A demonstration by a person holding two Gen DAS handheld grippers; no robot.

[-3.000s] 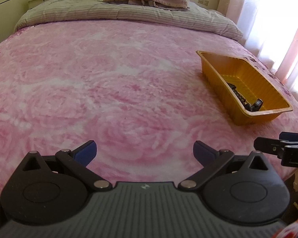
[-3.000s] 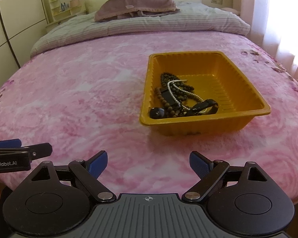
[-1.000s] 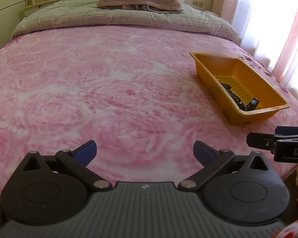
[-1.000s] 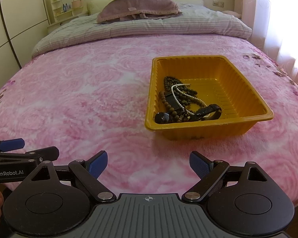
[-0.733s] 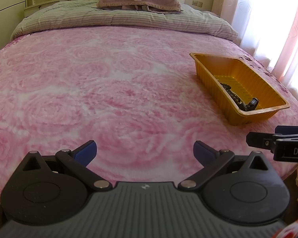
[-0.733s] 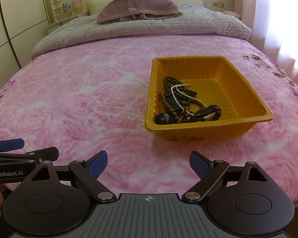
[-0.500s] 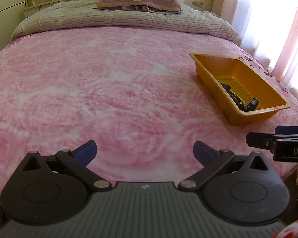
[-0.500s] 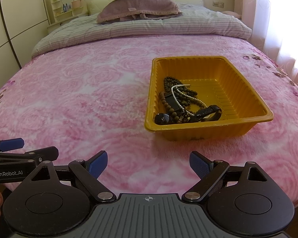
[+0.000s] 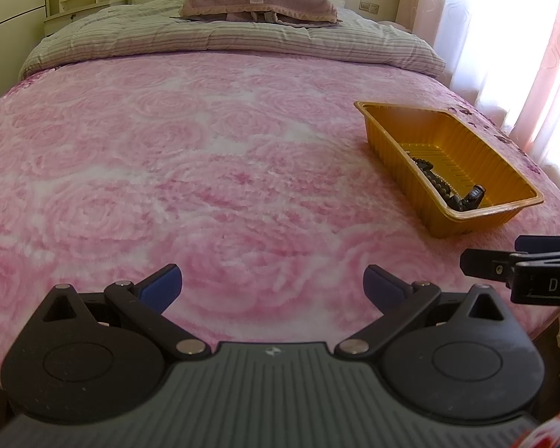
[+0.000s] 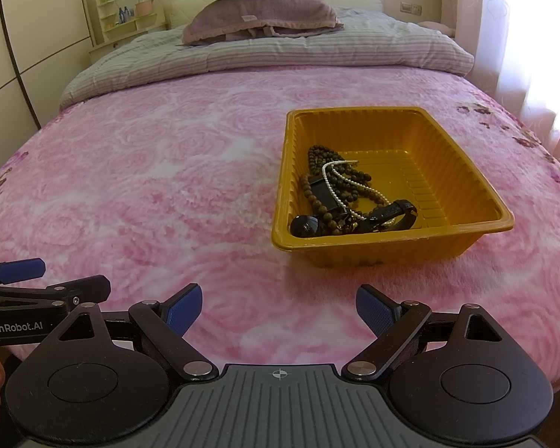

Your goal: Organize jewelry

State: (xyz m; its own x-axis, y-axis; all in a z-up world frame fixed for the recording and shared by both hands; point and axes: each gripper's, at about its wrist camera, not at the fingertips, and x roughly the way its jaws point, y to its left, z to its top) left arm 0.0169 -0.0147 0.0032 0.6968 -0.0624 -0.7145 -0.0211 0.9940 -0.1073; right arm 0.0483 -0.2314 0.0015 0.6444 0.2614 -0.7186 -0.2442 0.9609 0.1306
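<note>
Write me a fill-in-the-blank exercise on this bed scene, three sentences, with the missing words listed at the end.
1. The jewelry lies tangled inside a tray whose colour is ____.
2. The tray rests on a blanket patterned with roses, and its colour is ____.
3. The right gripper has nothing between its blue pads, so its jaws are ____.

Missing words: orange; pink; open
</note>
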